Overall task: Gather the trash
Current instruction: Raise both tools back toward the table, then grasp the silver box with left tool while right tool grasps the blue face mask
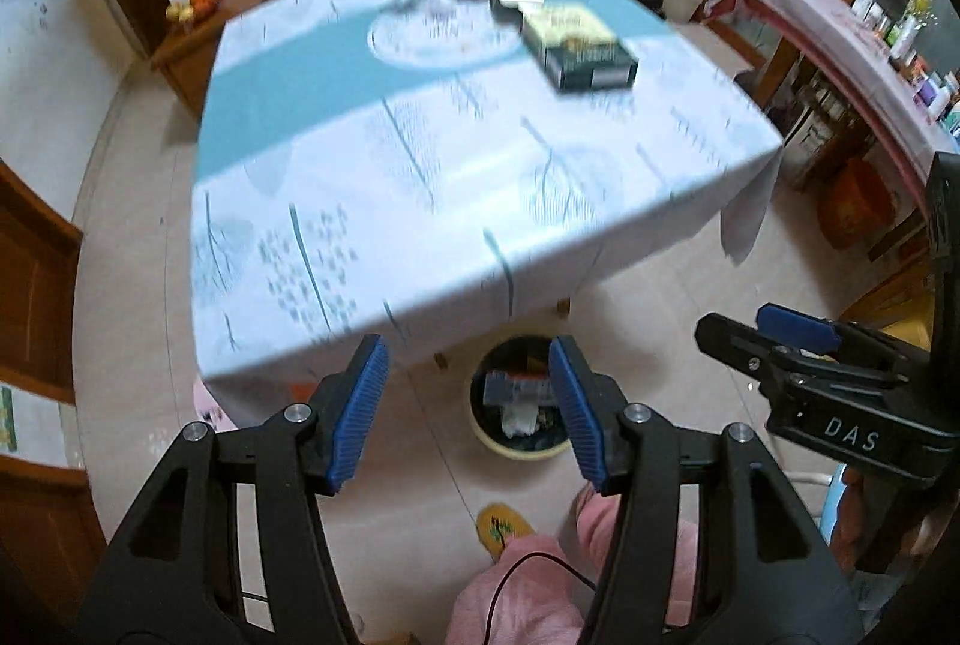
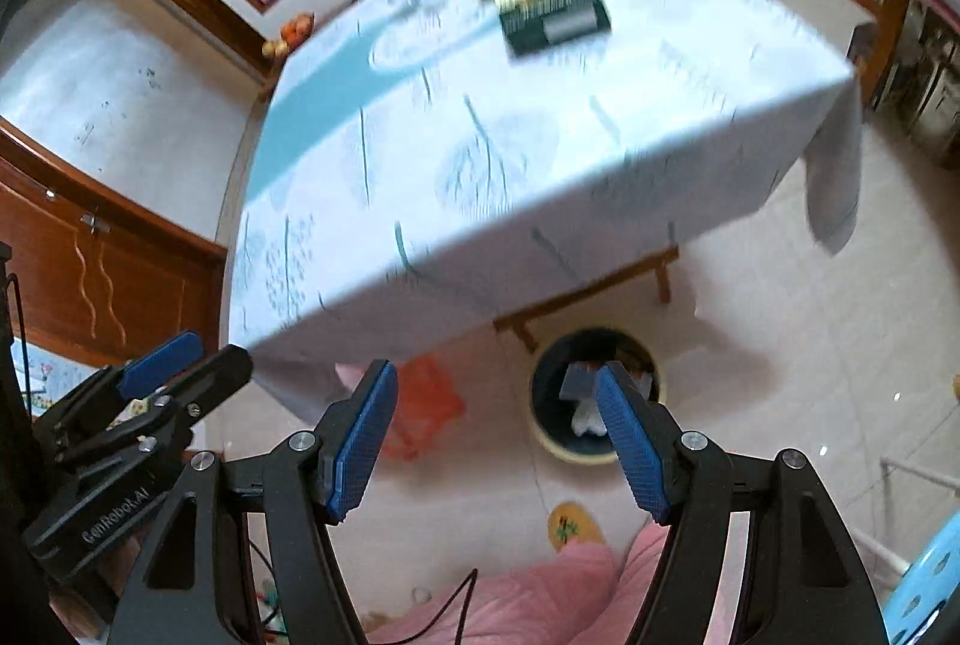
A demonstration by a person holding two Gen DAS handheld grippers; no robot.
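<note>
A round bin (image 1: 521, 450) with a pale rim and dark liner stands on the floor under the table's near edge; it holds boxes and crumpled white paper. The same bin (image 2: 555, 432) shows in the right wrist view. My left gripper (image 1: 468, 363) hangs high above the floor, open, nothing between its blue pads. My right gripper (image 2: 498, 393) is open and empty too, and appears at the right of the left wrist view as right gripper (image 1: 774, 333). The left gripper (image 2: 180, 363) sits at the lower left of the right wrist view.
A table with a blue-and-white cloth (image 1: 420, 153) fills the middle; a dark box (image 1: 579, 45), smaller boxes and glassware stand at its far end. An orange bag (image 2: 426, 399) lies on the floor. A person's pink trousers (image 2: 540, 597) and yellow slipper (image 1: 503, 528) are below. Cabinets line the left.
</note>
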